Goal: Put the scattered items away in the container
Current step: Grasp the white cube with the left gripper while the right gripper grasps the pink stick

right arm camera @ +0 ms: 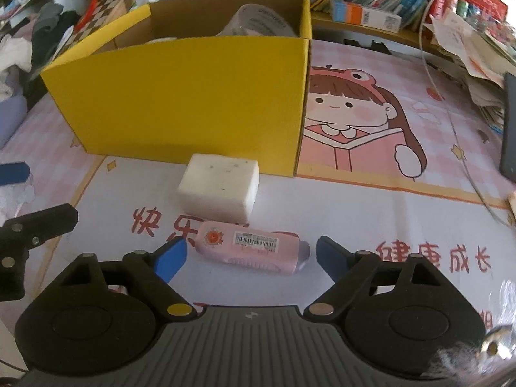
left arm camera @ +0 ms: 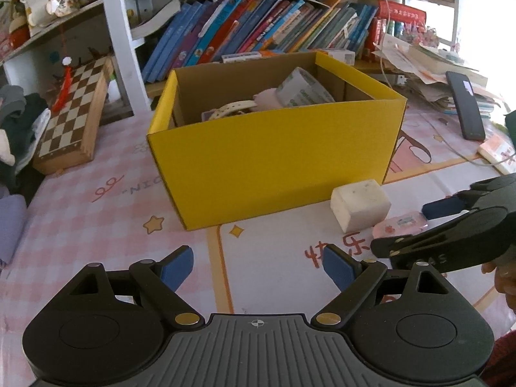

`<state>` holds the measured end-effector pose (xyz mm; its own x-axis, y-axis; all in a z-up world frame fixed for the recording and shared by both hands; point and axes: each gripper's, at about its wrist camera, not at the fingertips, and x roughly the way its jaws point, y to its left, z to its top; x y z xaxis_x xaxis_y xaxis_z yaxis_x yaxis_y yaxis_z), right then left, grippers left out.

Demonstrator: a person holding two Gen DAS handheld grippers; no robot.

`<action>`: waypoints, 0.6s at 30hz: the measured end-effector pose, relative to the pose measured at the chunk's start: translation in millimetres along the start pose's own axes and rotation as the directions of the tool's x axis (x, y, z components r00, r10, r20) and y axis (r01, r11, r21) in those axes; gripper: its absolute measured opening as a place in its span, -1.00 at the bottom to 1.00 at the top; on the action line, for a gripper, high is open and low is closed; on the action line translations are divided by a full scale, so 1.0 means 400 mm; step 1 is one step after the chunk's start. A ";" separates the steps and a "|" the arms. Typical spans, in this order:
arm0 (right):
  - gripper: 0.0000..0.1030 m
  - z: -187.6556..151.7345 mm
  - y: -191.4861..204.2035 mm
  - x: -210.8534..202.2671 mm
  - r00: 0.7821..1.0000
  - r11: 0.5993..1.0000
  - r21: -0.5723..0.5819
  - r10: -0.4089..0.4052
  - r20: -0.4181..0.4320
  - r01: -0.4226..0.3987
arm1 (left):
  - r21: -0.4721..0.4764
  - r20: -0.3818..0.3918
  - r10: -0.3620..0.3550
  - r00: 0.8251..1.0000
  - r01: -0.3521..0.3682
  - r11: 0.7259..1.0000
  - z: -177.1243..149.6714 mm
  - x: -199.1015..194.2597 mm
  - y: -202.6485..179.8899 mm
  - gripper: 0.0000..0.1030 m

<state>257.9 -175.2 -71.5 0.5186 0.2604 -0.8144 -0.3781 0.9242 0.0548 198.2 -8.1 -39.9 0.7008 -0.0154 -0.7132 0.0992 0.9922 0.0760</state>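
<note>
left gripper [left arm camera: 258, 266]: jaws wide, nothing between | right gripper [right arm camera: 250, 256]: jaws apart, straddling pink plastic bottle [right arm camera: 253, 250] lying on patterned table mat [right arm camera: 354, 200], pads seemingly not touching | white rectangular block [right arm camera: 221, 190]: just beside yellow cardboard box [right arm camera: 180, 100]

A child's study corner at home: beyond the fingers, a shelf of colourful books [left arm camera: 258, 29], a chessboard [left arm camera: 72, 116] leaning left, and underneath a pink cartoon desk mat [right arm camera: 371, 122].
</note>
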 end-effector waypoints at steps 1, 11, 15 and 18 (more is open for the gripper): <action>0.57 0.001 -0.002 0.005 1.000 1.000 -0.008 -0.001 -0.007 0.001 | 0.004 0.001 -0.002 1.000 0.002 1.000 0.003 0.003 -0.004 0.74; 0.46 0.002 -0.069 -0.012 0.999 0.999 -0.014 -0.031 0.021 0.031 | 0.024 -0.008 -0.065 0.998 0.065 0.998 0.045 0.063 -0.064 0.74; 0.46 -0.009 -0.116 -0.034 0.996 0.997 0.007 -0.076 0.036 0.076 | 0.060 -0.021 -0.122 0.992 0.123 0.991 0.064 0.101 -0.115 0.74; 0.46 -0.019 -0.154 -0.051 0.993 0.994 0.029 -0.111 0.041 0.109 | 0.092 -0.027 -0.158 0.987 0.159 0.983 0.074 0.128 -0.153 0.74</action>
<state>264.7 -239.6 -62.8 0.5884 0.1680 -0.7909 -0.2965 0.9549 -0.0177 248.8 -73.5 -60.4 0.6569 -0.1683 -0.7350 0.2740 0.9614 0.0248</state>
